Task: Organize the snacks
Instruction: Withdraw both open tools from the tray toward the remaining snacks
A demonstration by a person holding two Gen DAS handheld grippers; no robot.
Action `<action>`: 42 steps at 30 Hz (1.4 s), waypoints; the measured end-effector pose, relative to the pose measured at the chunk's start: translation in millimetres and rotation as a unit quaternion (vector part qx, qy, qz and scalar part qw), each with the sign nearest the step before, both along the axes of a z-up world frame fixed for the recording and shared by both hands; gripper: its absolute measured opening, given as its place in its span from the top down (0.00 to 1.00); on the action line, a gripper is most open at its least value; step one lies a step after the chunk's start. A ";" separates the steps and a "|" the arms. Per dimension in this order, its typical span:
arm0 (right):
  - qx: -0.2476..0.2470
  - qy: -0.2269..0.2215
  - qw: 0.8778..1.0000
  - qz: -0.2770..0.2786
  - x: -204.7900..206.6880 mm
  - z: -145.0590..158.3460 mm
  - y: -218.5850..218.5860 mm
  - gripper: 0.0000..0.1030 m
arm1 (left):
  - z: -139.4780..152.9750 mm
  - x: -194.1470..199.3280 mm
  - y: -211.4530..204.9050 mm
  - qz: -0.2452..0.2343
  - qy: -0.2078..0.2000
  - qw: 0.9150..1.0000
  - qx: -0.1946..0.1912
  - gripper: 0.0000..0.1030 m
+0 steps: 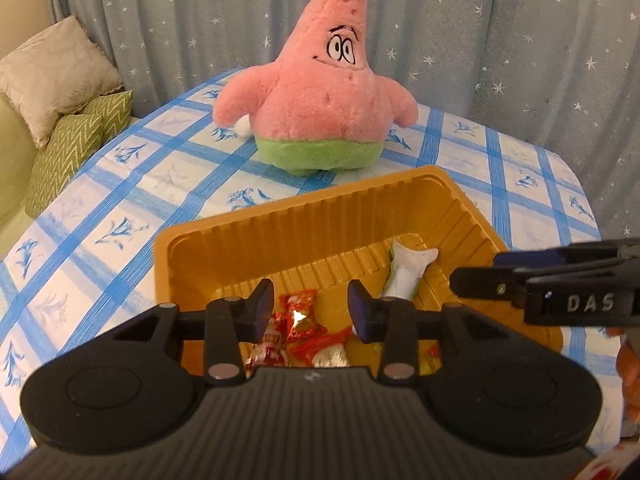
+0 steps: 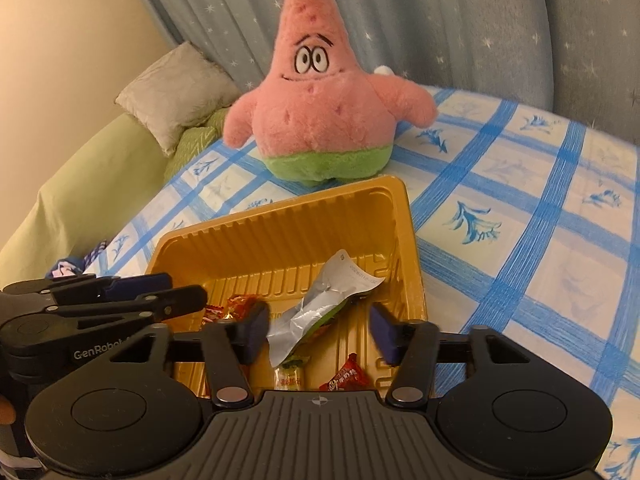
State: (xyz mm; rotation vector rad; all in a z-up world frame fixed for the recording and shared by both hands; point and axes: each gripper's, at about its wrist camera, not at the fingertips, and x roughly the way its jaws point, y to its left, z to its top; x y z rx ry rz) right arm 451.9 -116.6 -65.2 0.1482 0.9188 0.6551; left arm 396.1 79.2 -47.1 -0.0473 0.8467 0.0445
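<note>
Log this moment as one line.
tray: on checked cloth, snacks inside | left gripper: open over red wrappers | right gripper: open over silver packet | plush: behind tray

Landmark: pink star plush toy with green shorts, upright on the blue-checked tablecloth.
Behind the toy: grey-blue star-print curtain.
Left of the toy: beige cushion resting on a green zigzag cushion.
</note>
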 end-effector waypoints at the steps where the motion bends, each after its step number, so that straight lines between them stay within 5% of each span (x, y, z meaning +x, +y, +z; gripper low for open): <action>1: 0.000 -0.006 1.000 0.001 -3.0 1.7 -1.3 0.36 | 1.2 -5.9 0.6 0.002 0.001 1.000 -0.004 0.64; 5: 0.004 -0.023 1.000 0.005 -16.9 9.4 -8.7 0.27 | 6.3 -30.4 4.1 0.016 0.006 1.000 -0.019 0.62; 22: -0.001 -0.039 0.999 0.013 -97.6 28.4 -53.3 0.23 | 37.1 -144.5 2.4 0.057 0.001 0.998 -0.031 0.59; 42: -0.024 -0.014 0.999 0.030 -191.7 20.5 -87.7 0.23 | 17.3 -242.6 -40.1 0.066 0.040 0.995 -0.055 0.59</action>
